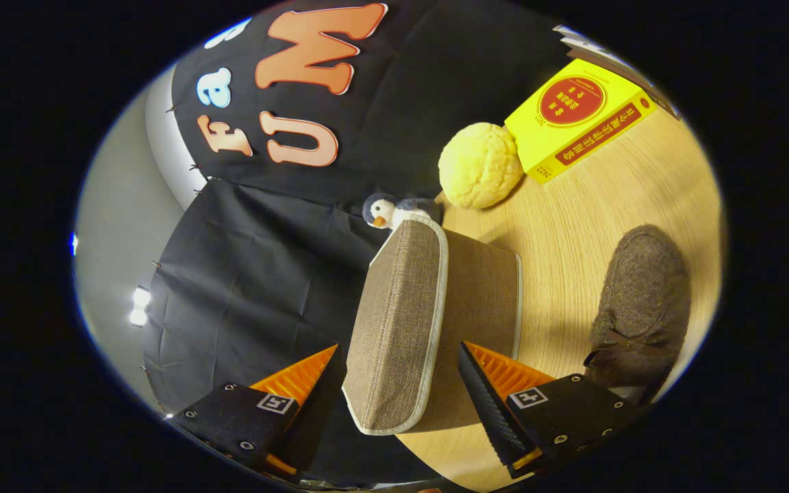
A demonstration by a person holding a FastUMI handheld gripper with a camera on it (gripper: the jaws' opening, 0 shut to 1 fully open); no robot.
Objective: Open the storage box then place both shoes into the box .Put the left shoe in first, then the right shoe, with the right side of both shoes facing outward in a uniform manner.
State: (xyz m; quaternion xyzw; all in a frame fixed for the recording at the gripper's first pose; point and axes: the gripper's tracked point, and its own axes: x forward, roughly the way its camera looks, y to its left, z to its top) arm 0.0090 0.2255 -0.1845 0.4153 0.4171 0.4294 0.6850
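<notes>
Booth wall: black cloth (251, 274), hung behind the bench, with a pale grey wall (117, 226) and a small bright light (139, 306) showing past its edge. The view is rolled on its side, so the cloth stands beside the bench rather than above it.

Your gripper (398, 373): fingers spread wide, one on each side of the storage box. Neither finger presses on the fabric; a gap shows on both sides. You hold nothing.

Storage box (401, 322): tan woven fabric with pale trim along its edges, standing on the bench between your fingers and reaching beyond them. The broad trimmed panel facing you looks like the lid, and it lies flat against the body, so the box appears closed. The body (480, 287) runs back from that panel over the wood.

Penguin toy (389, 211): small, plush, grey and white with an orange beak, just beyond the far corner of the box, at the join of cloth and bench.

Bun-shaped soft object (480, 164): pale yellow, round, crackled surface, on the bench beyond the box, touching or nearly touching the yellow carton.

Yellow carton (576, 116): flat box with a red round mark and a red band, lying on the bench at the far end.

Bench (572, 226): light wood grain, bare between the box and the shoe.

Shoe (641, 308): dark brown, fuzzy, with a small bow near its opening, lying on the bench beside the box, clear of it. You cannot tell whether it is the left or the right one.
</notes>
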